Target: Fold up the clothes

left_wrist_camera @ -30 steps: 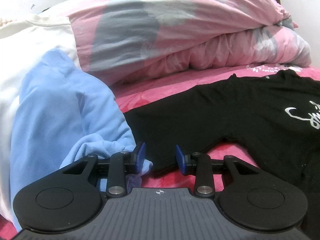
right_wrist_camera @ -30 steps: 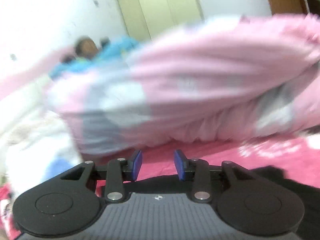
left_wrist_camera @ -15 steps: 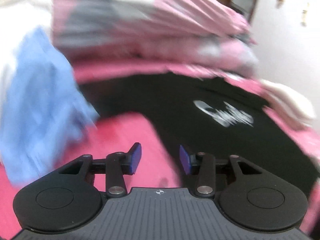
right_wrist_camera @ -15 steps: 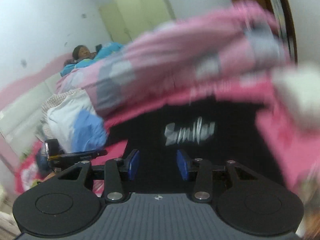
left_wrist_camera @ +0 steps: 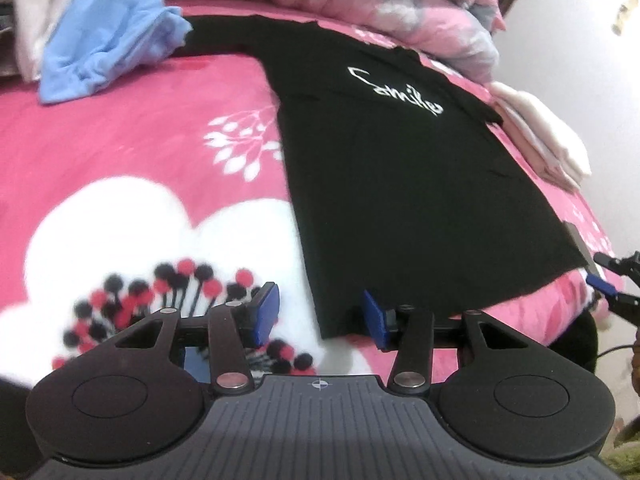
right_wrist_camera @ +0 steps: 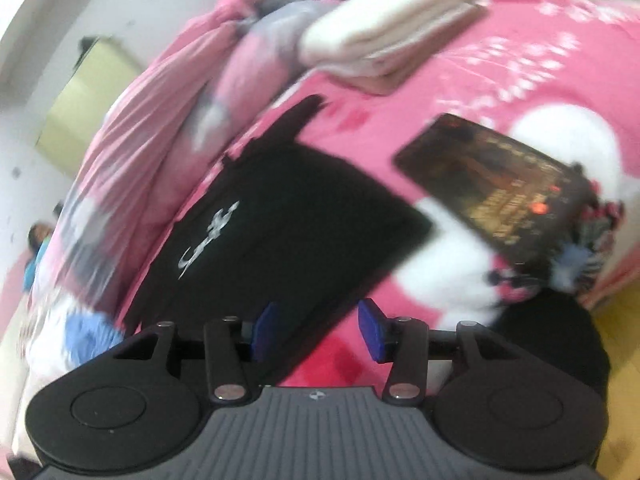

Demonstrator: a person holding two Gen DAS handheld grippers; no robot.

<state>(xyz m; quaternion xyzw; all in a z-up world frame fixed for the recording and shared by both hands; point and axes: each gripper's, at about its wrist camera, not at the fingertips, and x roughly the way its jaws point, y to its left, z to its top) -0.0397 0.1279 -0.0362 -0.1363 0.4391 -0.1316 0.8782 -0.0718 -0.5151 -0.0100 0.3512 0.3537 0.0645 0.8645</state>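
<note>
The left tool (left_wrist_camera: pixel 320 320) has a grey ridged base with a small cross mark, two round black discs, black arms with shiny screws, and blue pads (left_wrist_camera: pixel 266 312) on its fingers. The right tool (right_wrist_camera: pixel 318 328) looks the same: grey ridges, black discs, silver screws, blue pads (right_wrist_camera: pixel 370 328). In the left view, its black tip with a blue pad shows at the right edge.

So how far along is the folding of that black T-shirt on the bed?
Barely begun. Done: a cream folded stack sits beside it, and the black T-shirt lies flat, print up. In hand: the left tool hovers at its bottom hem corner, and the right tool, jaws opening, hovers over its other hem corner; neither grips cloth. Left: every fold of the shirt, then probably the crumpled blue garment.
</note>
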